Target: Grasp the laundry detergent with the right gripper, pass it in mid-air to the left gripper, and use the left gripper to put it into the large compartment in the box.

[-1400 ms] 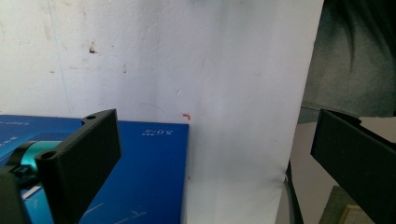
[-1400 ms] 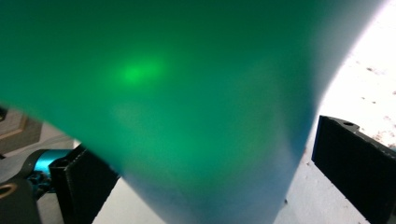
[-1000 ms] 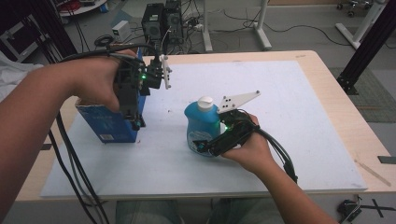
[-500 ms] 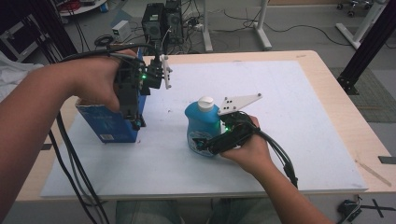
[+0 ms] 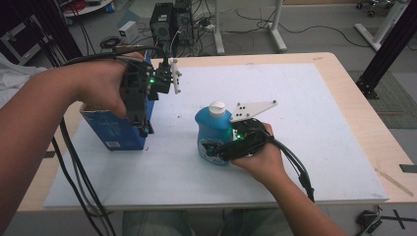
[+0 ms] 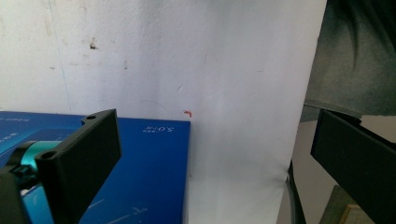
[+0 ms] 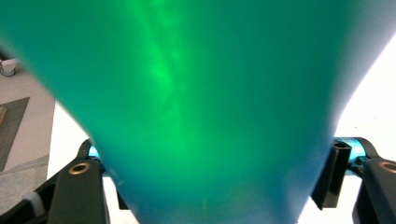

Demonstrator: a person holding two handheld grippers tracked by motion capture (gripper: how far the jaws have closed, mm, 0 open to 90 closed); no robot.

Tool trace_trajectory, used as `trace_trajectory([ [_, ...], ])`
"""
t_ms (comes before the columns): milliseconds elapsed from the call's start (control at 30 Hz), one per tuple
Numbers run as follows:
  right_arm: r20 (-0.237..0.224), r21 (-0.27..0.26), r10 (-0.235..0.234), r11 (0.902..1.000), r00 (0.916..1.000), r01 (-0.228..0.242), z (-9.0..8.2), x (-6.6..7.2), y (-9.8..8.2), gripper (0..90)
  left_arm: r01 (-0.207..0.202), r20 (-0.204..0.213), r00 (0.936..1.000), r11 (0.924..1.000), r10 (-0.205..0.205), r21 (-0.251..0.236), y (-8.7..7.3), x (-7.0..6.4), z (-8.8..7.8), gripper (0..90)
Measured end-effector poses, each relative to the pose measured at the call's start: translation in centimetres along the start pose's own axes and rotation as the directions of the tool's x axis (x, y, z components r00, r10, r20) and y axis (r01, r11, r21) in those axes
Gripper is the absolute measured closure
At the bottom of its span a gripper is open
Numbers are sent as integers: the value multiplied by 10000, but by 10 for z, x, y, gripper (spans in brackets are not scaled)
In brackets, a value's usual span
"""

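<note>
Big picture first: the white mat (image 5: 305, 113) covers most of the wooden table (image 5: 344, 73), and two things stand on it. At left of centre in the high view, the blue box (image 5: 110, 130) stands on edge; at dead centre, the blue bottle (image 5: 212, 132) stands upright with its white cap (image 5: 217, 107) on top, long axis straight up.

The bottle's the one to watch. The right gripper (image 5: 216, 150) comes in level from the lower right of the frame and sits low against the bottle's body, one jaw either side. In the right gripper view the teal wall of the bottle (image 7: 201, 102) runs nearly edge to edge, and the jaws at lower left and lower right have just been closing onto it. They look pressed against its flanks, so I'd call that a grasp on the bottle. This hand is far nearer than the other.

Now the left gripper (image 5: 142, 129), at upper left, pointing downward beside the box's right end. In the left gripper view its jaws stand wide apart, clasping nothing, with the box top (image 6: 140, 172) below and to the left of them.

My read: the bottle is ready to be lifted straight up.
</note>
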State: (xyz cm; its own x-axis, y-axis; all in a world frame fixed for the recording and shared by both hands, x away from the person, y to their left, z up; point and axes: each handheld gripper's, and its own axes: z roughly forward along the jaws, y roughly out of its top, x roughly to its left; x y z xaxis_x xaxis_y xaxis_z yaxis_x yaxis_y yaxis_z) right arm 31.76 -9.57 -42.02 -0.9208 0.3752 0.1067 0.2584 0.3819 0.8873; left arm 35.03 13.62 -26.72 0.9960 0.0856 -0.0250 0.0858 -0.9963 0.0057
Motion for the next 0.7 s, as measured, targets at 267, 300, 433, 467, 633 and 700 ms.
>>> trace_trajectory([
  [267, -58, -49, -115, 9999, 9999, 115, 0, 0, 0, 336, 17, -13, 10000, 10000, -17, -3, 0, 0, 0, 18],
  [300, -57, -64, -108, 9999, 9999, 108, 0, 0, 0, 338, 17, -15, 10000, 10000, -17, -5, 0, 0, 0, 18],
  [433, -81, -73, -124, 9999, 9999, 123, 0, 1, -1, 352, 1, -26, 10000, 10000, -1, -15, 0, 0, 1, 18],
  [467, -71, -95, -134, 9999, 9999, 134, 0, 1, -1, 357, 5, -30, 10000, 10000, -5, -25, 0, 0, 1, 18],
  [633, -18, -149, -230, 9996, 9997, 230, 1, 2, -2, 384, 7, -38, 10000, 10000, -7, 3, 0, 0, 1, 17],
  [700, 24, -189, -256, 9995, 9997, 256, 1, 2, -3, 403, 22, -25, 10000, 10000, -22, 15, -1, 0, 2, 18],
])
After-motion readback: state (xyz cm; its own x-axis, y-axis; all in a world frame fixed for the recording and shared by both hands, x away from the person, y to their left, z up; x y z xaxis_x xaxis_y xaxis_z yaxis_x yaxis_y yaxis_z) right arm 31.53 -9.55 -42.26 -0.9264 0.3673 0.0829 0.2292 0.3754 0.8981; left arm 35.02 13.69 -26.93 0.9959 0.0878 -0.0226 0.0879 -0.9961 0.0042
